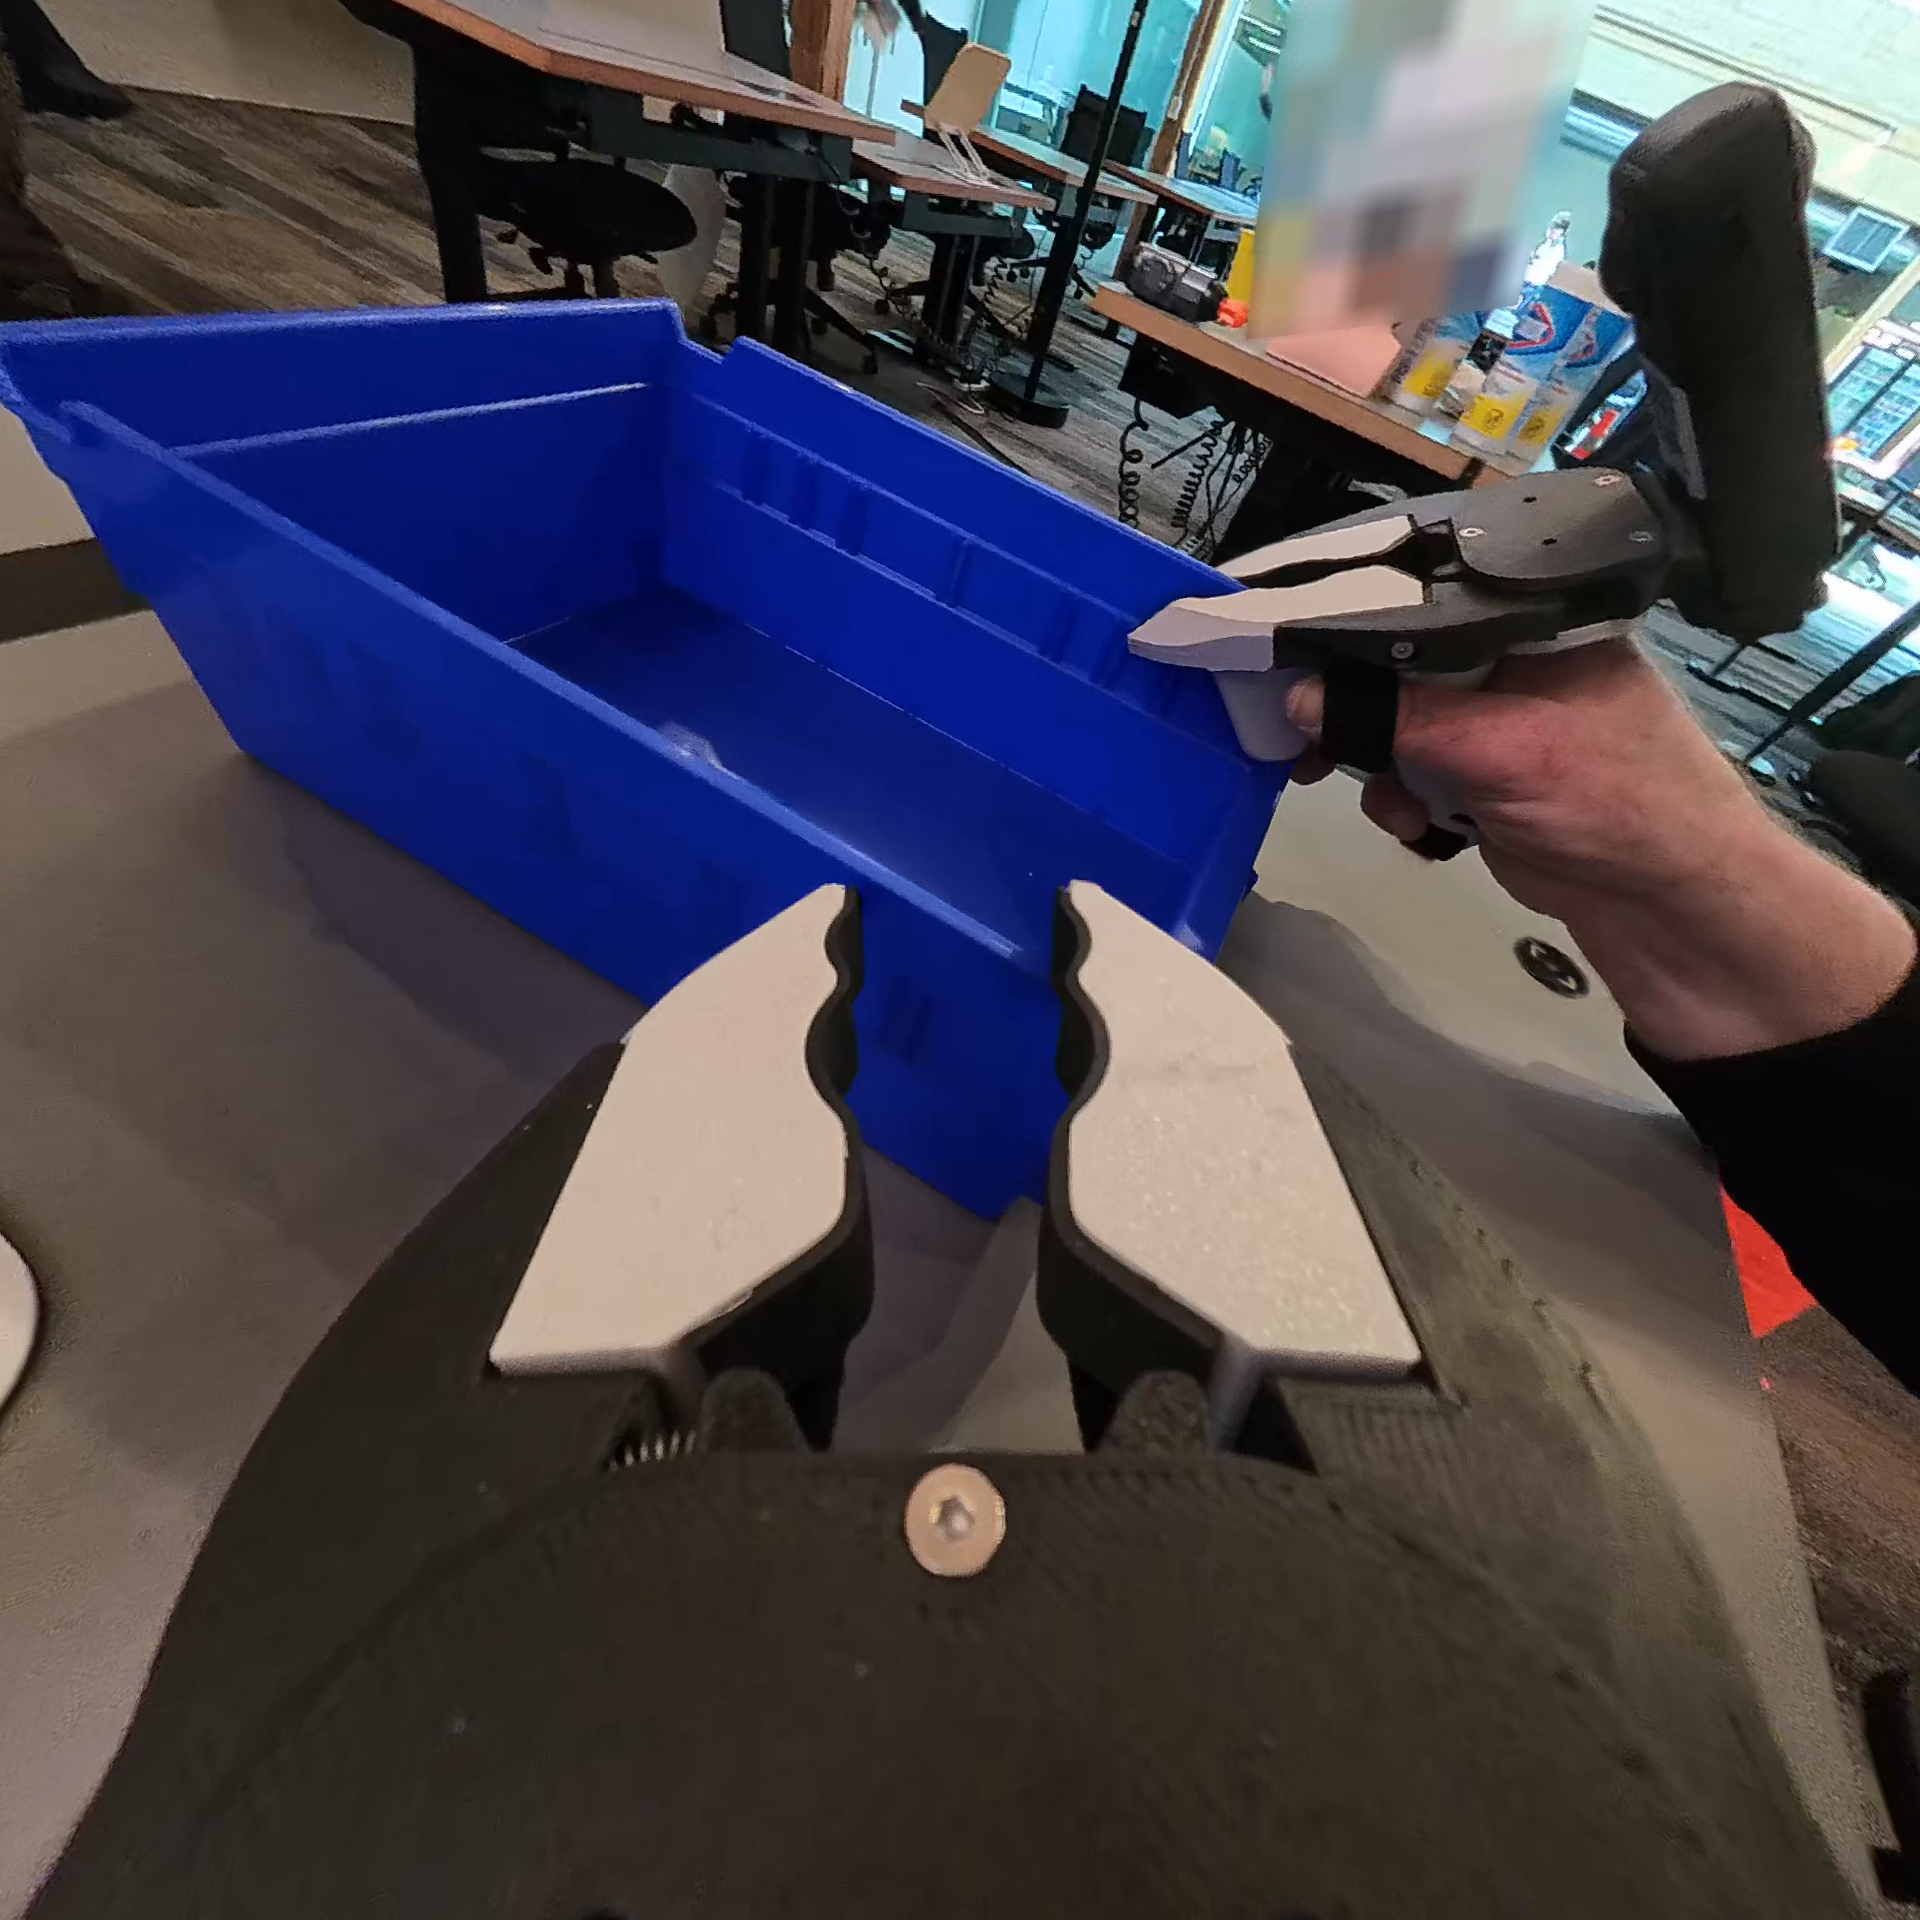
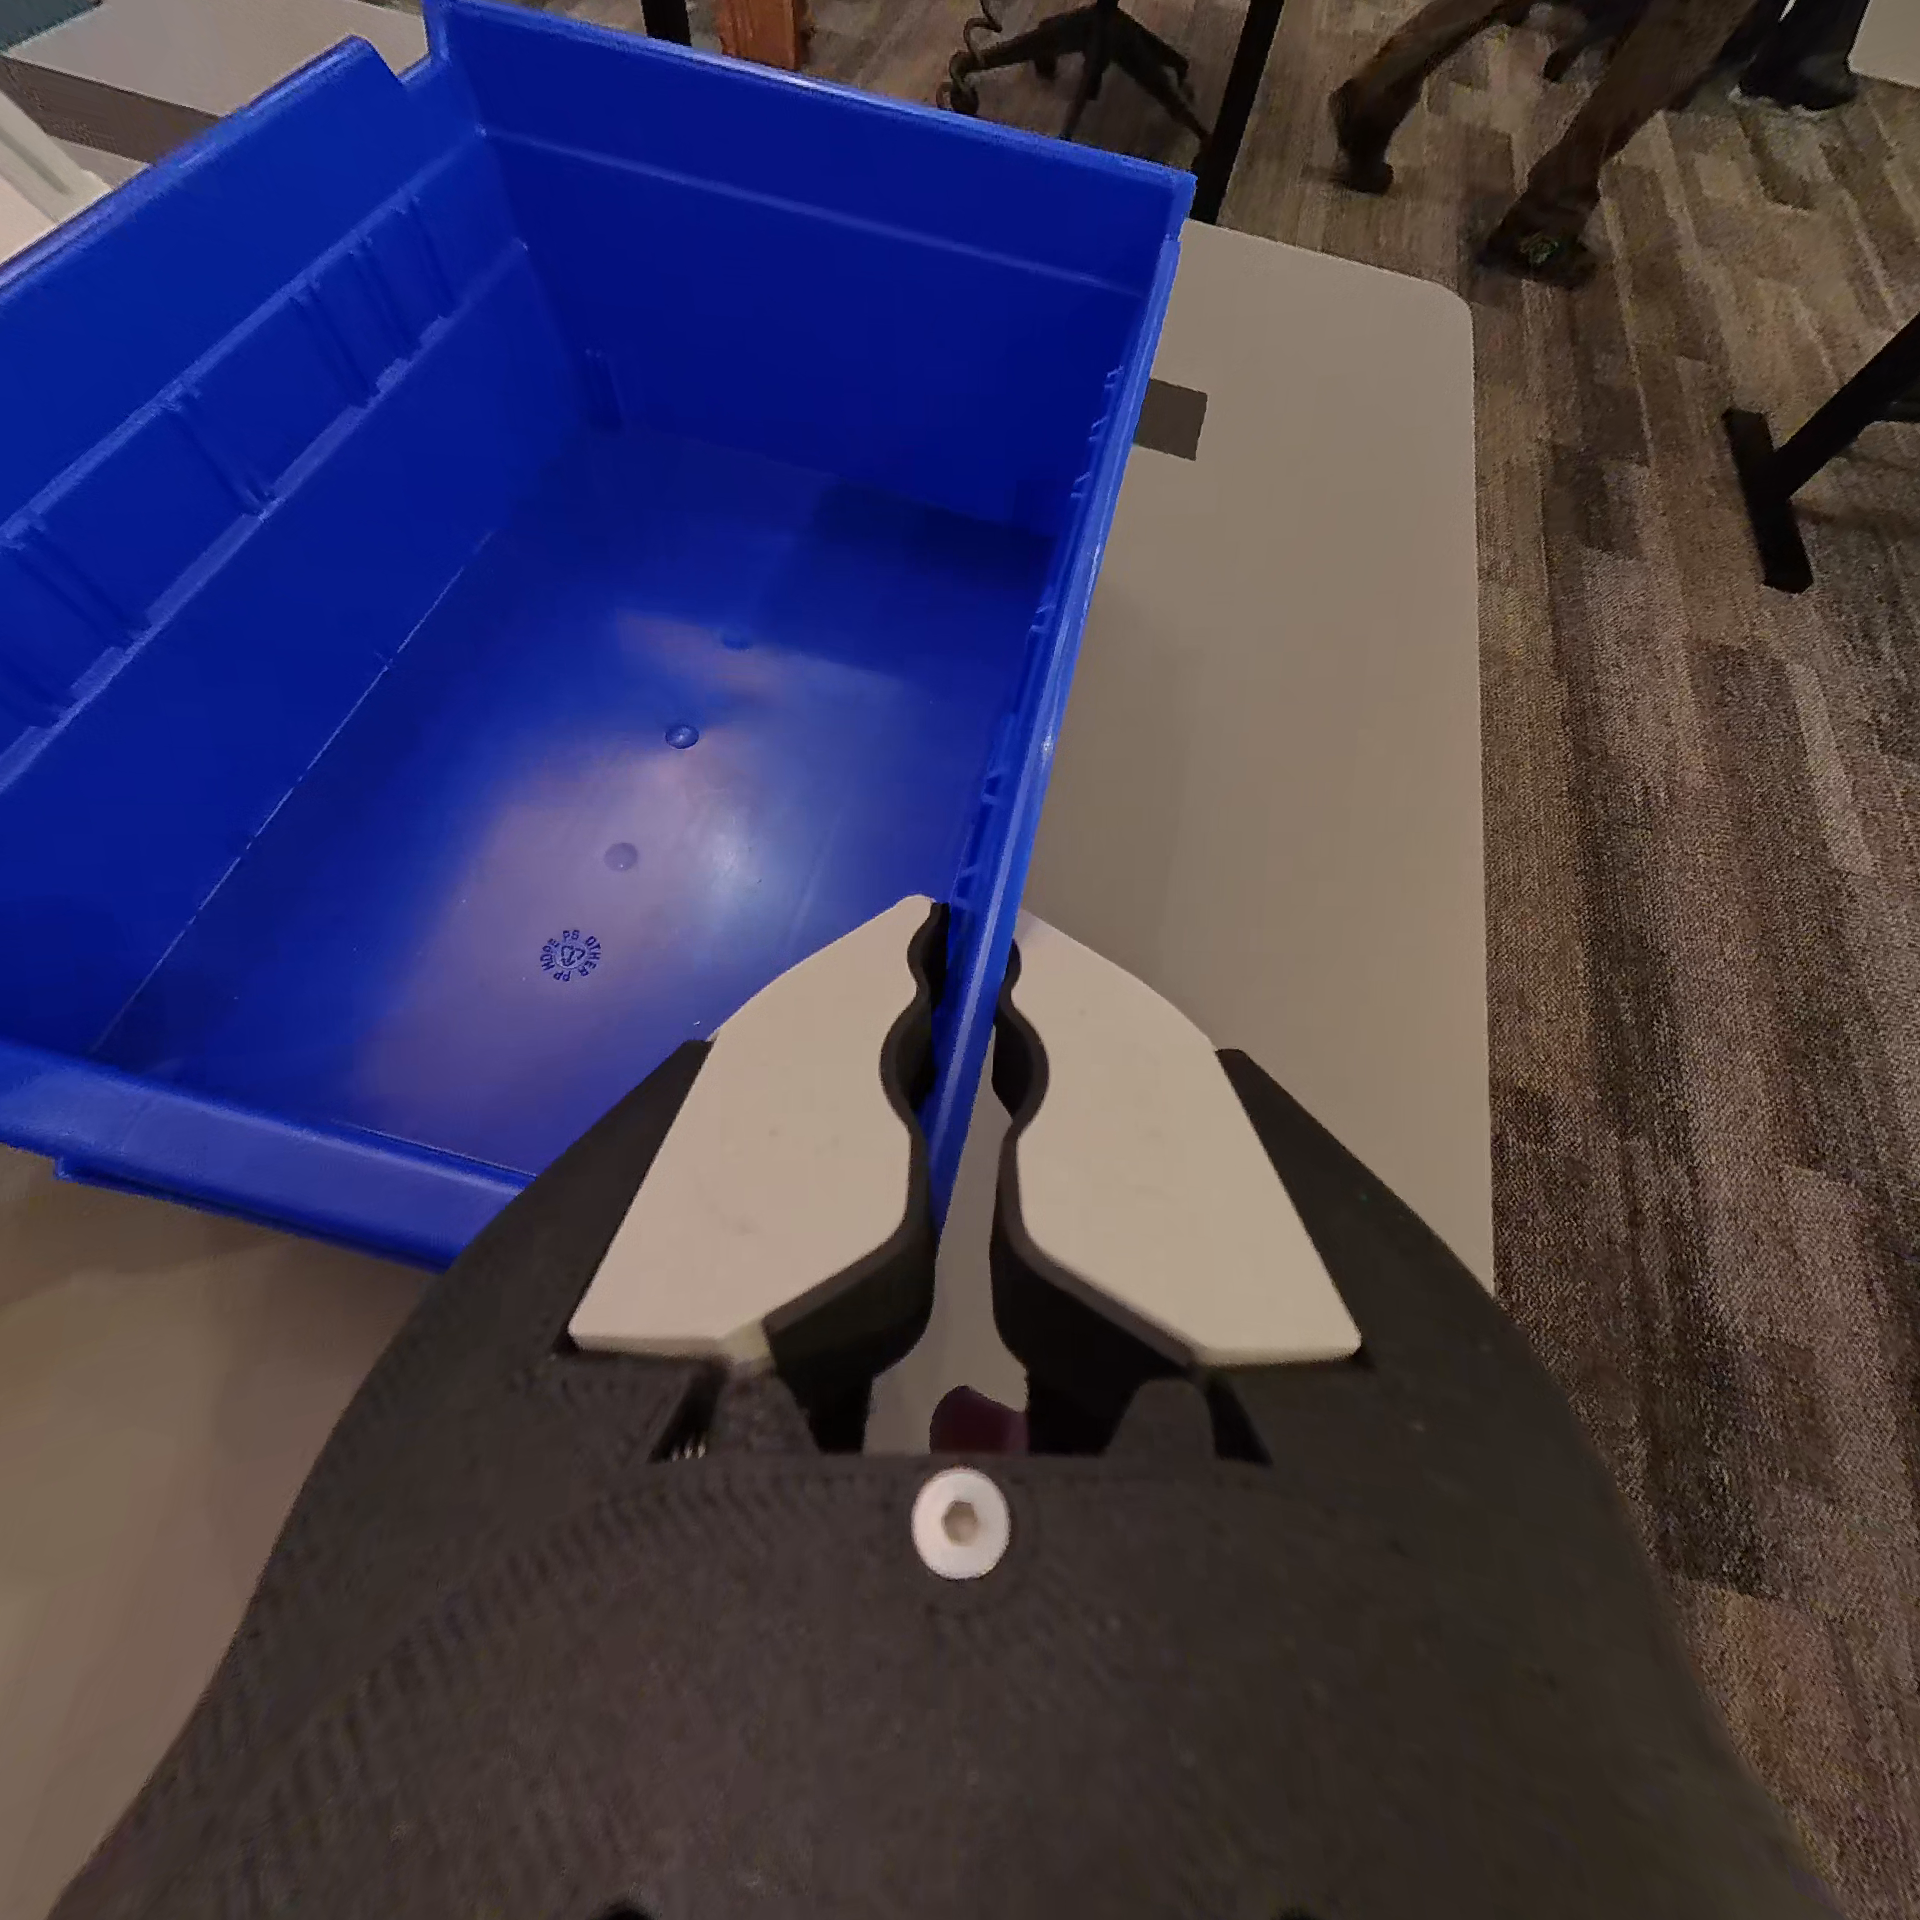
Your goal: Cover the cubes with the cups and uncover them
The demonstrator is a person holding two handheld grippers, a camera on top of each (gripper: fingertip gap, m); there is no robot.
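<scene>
No cups or cubes show in either view. An empty blue plastic bin (image 1: 520,540) stands on the grey table (image 1: 208,987). My right gripper (image 2: 971,925) is shut on the bin's (image 2: 727,260) right side wall near its front corner, one finger inside and one outside. It also shows in the left wrist view (image 1: 1195,623), held by a hand at the bin's right end. My left gripper (image 1: 956,914) is open and empty, just in front of the bin's near wall. A small purple thing (image 2: 977,1418) shows through the gap at the base of my right fingers.
The table's right edge (image 2: 1481,727) is close beside the bin, with carpet floor beyond. A dark patch (image 2: 1174,416) marks the table behind the bin. An orange-red piece (image 1: 1766,1278) lies at the right, a white thing (image 1: 16,1320) at the left edge. Desks and chairs stand behind.
</scene>
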